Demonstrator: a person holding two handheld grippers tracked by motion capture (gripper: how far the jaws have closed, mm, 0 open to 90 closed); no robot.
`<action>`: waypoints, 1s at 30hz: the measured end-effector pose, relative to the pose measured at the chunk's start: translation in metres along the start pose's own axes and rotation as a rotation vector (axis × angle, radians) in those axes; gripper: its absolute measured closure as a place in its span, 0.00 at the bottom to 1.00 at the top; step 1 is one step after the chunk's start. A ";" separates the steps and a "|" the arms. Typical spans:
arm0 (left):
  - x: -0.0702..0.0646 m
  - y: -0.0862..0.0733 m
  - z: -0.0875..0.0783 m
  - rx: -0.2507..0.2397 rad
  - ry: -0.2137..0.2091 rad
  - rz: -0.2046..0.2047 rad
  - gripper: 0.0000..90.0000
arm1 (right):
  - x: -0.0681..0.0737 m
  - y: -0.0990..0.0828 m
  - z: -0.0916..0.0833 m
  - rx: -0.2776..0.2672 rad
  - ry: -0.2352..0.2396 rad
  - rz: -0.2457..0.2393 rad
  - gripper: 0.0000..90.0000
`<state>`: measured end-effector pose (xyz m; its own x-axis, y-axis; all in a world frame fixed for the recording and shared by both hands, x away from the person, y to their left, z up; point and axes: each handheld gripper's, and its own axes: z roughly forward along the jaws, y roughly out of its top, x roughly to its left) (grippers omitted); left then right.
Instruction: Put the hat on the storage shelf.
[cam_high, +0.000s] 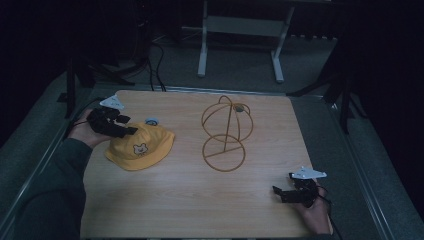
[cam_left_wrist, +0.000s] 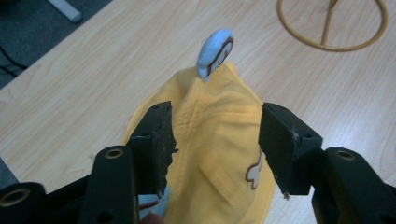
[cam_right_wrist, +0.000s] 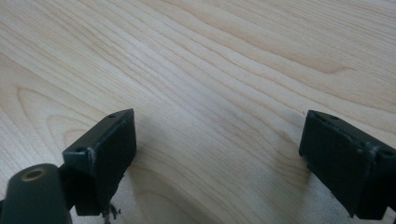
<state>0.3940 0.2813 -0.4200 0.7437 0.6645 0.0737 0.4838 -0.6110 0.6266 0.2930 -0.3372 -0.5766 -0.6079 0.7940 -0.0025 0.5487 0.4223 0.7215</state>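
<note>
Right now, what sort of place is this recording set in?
Probably a dim lab or recording bay: a wooden table on grey carpet, dark stands around it, and cables trailing on the floor.

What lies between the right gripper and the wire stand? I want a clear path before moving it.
Nothing: in the high view, bare wooden table runs from the right gripper up to the wire stand. The yellow hat sits off to the left.

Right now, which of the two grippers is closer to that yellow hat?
The left. The left gripper hangs right over the yellow hat, jaws open on either side of its crown. The right gripper sits far across the table, near its front corner.
</note>
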 end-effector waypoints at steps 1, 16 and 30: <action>0.001 0.001 0.002 0.008 0.002 -0.004 0.49 | 0.000 0.000 0.000 0.000 0.000 0.000 0.12; 0.018 0.004 0.038 0.148 -0.024 -0.065 0.53 | 0.000 0.000 0.000 0.000 0.000 0.000 0.12; 0.012 0.009 0.049 0.254 0.010 -0.008 0.90 | 0.000 0.000 0.000 0.000 0.000 0.000 0.12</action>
<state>0.4296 0.2631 -0.4514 0.7354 0.6732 0.0779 0.5910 -0.6932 0.4125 0.2931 -0.3372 -0.5766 -0.6080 0.7939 -0.0024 0.5486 0.4224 0.7215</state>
